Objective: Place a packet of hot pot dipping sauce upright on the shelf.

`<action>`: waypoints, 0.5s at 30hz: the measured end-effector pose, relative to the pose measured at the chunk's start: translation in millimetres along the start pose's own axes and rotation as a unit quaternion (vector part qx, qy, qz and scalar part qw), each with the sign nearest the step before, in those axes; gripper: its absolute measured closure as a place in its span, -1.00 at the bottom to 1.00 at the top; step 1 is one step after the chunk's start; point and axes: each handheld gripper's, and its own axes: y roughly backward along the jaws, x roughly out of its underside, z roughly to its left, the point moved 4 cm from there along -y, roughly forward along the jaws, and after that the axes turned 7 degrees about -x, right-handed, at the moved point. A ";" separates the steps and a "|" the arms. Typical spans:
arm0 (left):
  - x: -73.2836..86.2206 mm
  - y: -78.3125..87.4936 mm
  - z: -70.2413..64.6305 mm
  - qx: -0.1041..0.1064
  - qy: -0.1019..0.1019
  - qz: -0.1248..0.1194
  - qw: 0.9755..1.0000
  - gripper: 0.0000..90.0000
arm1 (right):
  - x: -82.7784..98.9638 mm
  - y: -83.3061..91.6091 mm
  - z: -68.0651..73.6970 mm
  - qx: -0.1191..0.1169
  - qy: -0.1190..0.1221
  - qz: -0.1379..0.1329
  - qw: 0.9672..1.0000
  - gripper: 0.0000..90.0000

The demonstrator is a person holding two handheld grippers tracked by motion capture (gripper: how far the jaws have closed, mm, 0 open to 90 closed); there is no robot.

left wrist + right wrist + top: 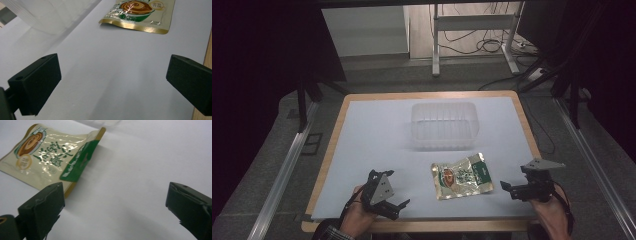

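White sheeting covers the wood-edged surface (362, 150), which stands in a dim room with dark drapes at both sides and a metal frame with loose cables on the floor behind it. Toward the far middle of the surface sits a clear plastic tub (444, 125), open at the top. Nearer the person, just in front of the tub and a little to its right, a flat snack packet (461, 176) lies face up; it is cream and gold with a green band along one end and a picture of a bowl of brown food.

At the near left, the left tool (398, 206) rests low by the surface's front edge, held in a hand, its jaws wide apart with nothing between them; in the left gripper view the packet (137, 12) lies well ahead of it and the tub (50, 15) ahead to one side. At the near right, the right tool (508, 189) points toward the packet's green end, close to it but apart. Its jaws are spread wide and hold nothing; in the right gripper view the packet (47, 157) lies just beyond one jaw.
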 end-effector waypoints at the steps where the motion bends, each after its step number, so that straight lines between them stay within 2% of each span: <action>1: 0.1 0.1 0.3 0.000 0.001 0.000 1.000 -1.00 | 0.6 -0.4 -1.4 0.001 0.007 -0.002 1.000 -0.98; 2: 0.1 0.3 0.5 0.000 0.003 -0.001 1.000 -1.00 | 2.1 -1.1 -2.3 -0.001 0.015 -0.003 1.000 -1.00; 9: 0.6 -0.5 -0.4 0.004 0.002 0.001 1.000 -1.00 | 2.4 -4.2 -0.5 -0.005 0.024 0.005 1.000 -1.00; 15: 1.0 -0.7 0.1 0.005 0.006 0.001 1.000 -1.00 | 3.4 -6.5 -0.2 -0.016 0.019 0.007 1.000 -1.00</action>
